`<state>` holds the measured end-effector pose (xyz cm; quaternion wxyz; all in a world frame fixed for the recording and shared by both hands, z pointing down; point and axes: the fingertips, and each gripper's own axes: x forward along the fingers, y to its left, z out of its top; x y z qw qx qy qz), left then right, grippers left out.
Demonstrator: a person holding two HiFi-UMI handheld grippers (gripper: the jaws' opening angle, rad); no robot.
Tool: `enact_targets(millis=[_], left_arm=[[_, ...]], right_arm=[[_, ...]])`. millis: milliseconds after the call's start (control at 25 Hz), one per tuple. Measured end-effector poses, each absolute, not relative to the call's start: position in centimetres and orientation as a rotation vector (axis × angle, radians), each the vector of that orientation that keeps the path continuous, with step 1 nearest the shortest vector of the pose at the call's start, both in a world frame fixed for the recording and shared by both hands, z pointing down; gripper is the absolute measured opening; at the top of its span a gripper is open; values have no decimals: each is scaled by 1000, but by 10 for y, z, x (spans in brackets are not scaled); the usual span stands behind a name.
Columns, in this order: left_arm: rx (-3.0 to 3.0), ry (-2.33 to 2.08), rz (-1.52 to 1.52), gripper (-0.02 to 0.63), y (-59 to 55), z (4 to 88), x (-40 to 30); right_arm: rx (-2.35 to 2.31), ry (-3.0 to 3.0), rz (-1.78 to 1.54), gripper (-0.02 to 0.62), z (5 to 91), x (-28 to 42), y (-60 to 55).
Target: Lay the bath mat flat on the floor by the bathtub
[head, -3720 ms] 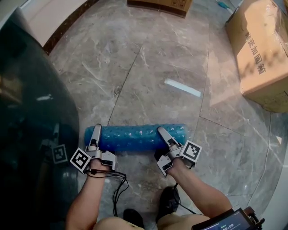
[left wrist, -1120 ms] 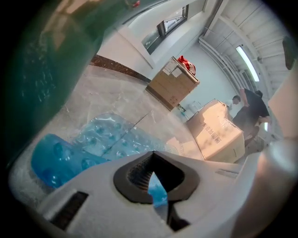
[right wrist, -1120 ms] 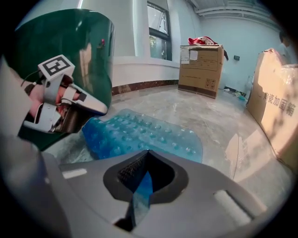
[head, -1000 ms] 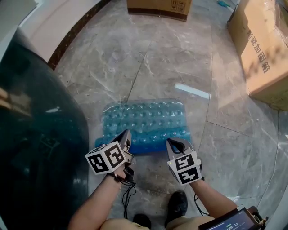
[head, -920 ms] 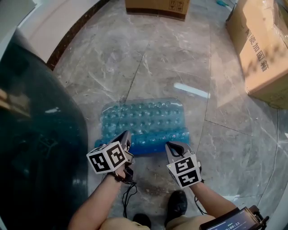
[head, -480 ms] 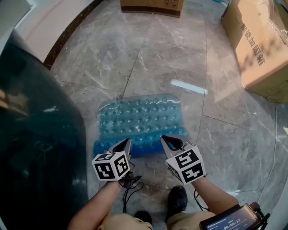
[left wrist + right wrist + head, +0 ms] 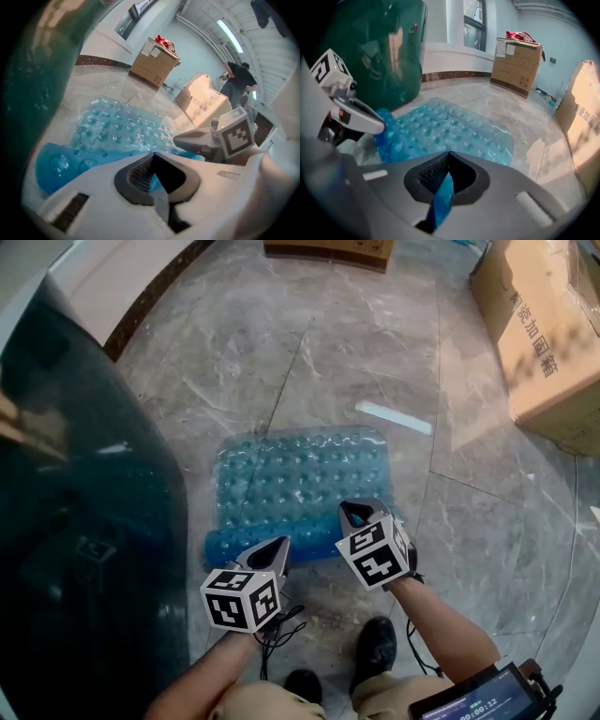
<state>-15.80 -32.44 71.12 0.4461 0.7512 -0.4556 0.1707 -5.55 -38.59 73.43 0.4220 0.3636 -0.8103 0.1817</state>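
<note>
The bath mat (image 7: 300,479) is translucent blue with bubbles. Most of it lies spread on the marble floor beside the dark green bathtub (image 7: 75,502), while its near edge (image 7: 267,542) is still curled into a roll. My left gripper (image 7: 279,545) is shut on that near edge at the left. The right gripper (image 7: 354,512) is shut on it at the right. A strip of blue mat (image 7: 117,131) shows pinched in the left gripper (image 7: 153,157). The right gripper (image 7: 449,154) likewise has a strip of the mat (image 7: 450,126) between its shut jaws.
Cardboard boxes stand at the far right (image 7: 553,334) and at the far end (image 7: 328,247). My shoes (image 7: 375,643) and a black cable (image 7: 272,634) are just behind the mat. A person (image 7: 236,82) stands far off by the boxes.
The mat was a tight roll before and now lies mostly spread out. Over the last second the left gripper has drawn toward me and rightward with the mat's edge, rolling a little.
</note>
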Motion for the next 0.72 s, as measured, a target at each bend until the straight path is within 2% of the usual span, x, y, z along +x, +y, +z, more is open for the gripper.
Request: enact_targets(millis=[280,720], left_arm=[[1887,-1206,349,5,-354,666,-180],[1869,-1371,410,6,-340,706,-200]], right_arm=[[984,-1985,495,14,736,-64,-372],[1146,-2011,510,8,729,-56,-333]])
